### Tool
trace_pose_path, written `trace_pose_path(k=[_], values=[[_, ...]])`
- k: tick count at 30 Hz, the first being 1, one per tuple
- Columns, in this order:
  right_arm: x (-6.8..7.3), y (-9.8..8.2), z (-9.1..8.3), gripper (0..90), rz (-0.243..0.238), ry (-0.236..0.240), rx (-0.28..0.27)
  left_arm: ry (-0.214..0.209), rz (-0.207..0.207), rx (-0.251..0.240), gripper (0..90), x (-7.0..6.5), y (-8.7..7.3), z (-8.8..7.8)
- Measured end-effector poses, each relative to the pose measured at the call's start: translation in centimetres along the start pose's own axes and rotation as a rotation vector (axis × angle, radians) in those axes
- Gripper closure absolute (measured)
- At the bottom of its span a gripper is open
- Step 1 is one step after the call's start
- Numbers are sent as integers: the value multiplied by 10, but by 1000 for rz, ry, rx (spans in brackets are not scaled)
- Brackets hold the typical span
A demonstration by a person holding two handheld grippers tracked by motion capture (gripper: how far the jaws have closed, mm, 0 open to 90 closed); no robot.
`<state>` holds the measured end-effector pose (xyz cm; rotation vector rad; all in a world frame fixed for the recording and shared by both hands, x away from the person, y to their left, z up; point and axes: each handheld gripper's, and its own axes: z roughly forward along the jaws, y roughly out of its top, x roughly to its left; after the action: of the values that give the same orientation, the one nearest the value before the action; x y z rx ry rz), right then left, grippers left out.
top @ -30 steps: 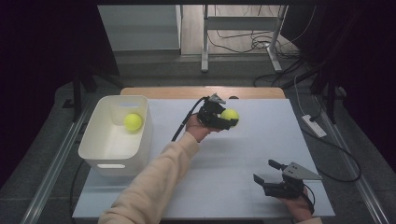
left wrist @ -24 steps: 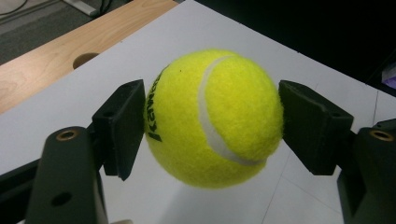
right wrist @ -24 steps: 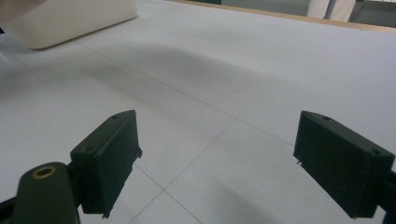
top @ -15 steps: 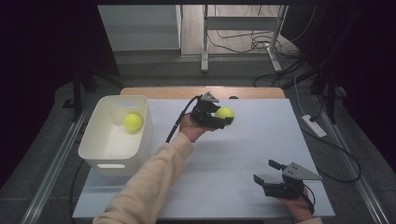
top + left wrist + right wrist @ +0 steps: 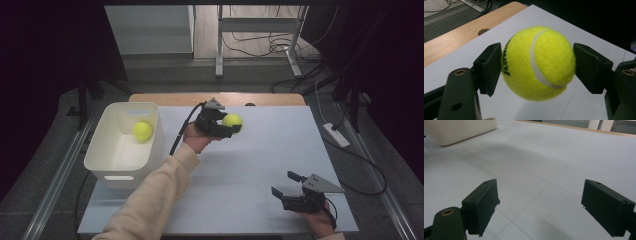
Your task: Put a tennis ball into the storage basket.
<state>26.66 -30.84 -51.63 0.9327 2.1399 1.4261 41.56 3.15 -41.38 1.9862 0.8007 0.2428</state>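
A yellow tennis ball (image 5: 232, 120) hangs above the white tabletop near the back middle, with my left gripper (image 5: 231, 126) shut on it. In the left gripper view both black pads (image 5: 487, 67) press on the sides of that ball (image 5: 539, 62). A second yellow tennis ball (image 5: 142, 130) lies inside the white bin (image 5: 111, 162) at the left. My right gripper (image 5: 285, 186) rests near the front right of the table, jaws open and nothing between them (image 5: 539, 207).
The white bin's corner (image 5: 456, 130) lies far off in the right gripper view. A wooden table edge (image 5: 175, 98) runs along the back. Cables and a power strip (image 5: 336, 135) lie on the floor to the right. A metal rail (image 5: 55, 175) lines the left side.
My left gripper has carried the ball a little to the left, toward the bin, and slightly up. The right gripper has stayed where it was.
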Motion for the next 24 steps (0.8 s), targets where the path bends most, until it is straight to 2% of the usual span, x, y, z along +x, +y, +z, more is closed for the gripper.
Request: trace_pose_path(k=[4, 6, 24], values=[[0, 0, 0, 145, -3, 1, 1, -5, -7, -5, 279, 0, -1, -3], [0, 0, 0, 145, -3, 0, 0, -7, 4, -11, 279, -2, -1, -7], [0, 0, -1, 144, -4, -1, 1, 8, 19, -27, 279, -6, 1, -21]])
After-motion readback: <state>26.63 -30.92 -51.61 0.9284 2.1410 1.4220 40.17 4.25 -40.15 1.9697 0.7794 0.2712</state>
